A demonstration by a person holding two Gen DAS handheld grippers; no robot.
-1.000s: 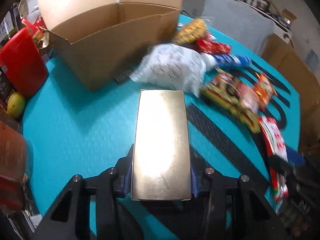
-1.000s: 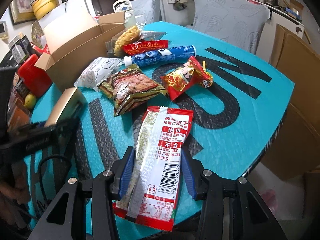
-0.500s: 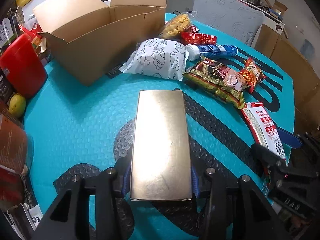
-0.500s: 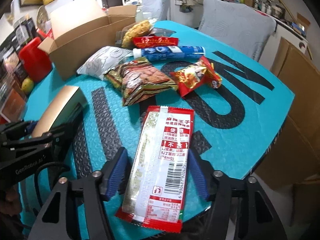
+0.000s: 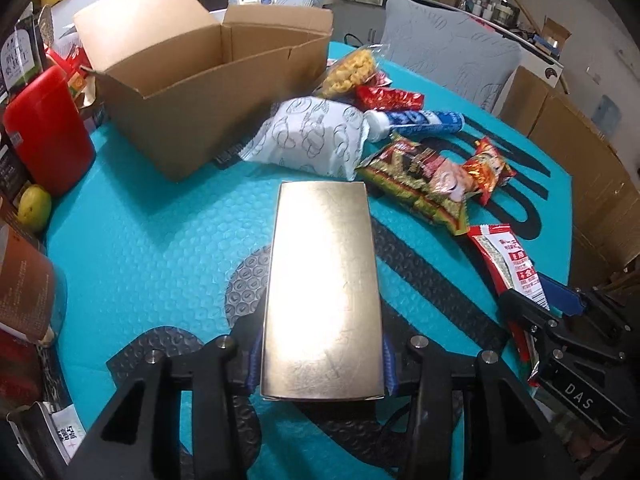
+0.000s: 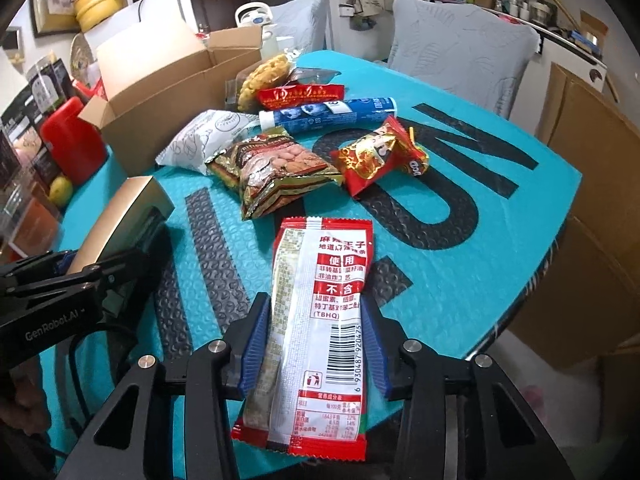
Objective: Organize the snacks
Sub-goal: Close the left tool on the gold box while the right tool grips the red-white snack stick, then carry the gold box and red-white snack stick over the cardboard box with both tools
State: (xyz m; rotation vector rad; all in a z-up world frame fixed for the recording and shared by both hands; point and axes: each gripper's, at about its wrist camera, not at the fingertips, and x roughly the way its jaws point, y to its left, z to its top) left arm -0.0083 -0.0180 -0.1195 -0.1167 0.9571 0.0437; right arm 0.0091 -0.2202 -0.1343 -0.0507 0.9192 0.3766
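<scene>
Since a second ago my left claw (image 5: pixel 322 354) has drawn back from the open cardboard box (image 5: pixel 208 92), so more teal counter (image 5: pixel 152 248) now lies between them and the view has steadied. It is clamped on the gold box (image 5: pixel 324 292), blue pads pressed to both long sides, the box pointing toward the white croissant-print bag (image 5: pixel 312 136). My right claw (image 6: pixel 316 354) is clamped on the red-and-white snack packet (image 6: pixel 320 312), held lengthwise above the counter edge, barcode facing up. Ahead of it lie the peanut bag (image 6: pixel 276 168), a red-and-gold snack bag (image 6: pixel 380 154), the blue tube (image 6: pixel 328 114), a red flat packet (image 6: pixel 300 94) and a yellow snack bag (image 6: pixel 266 76), clustered beside the cardboard box. A red container (image 5: pixel 48 132) and a green fruit (image 5: pixel 34 208) sit left of the cardboard box.
</scene>
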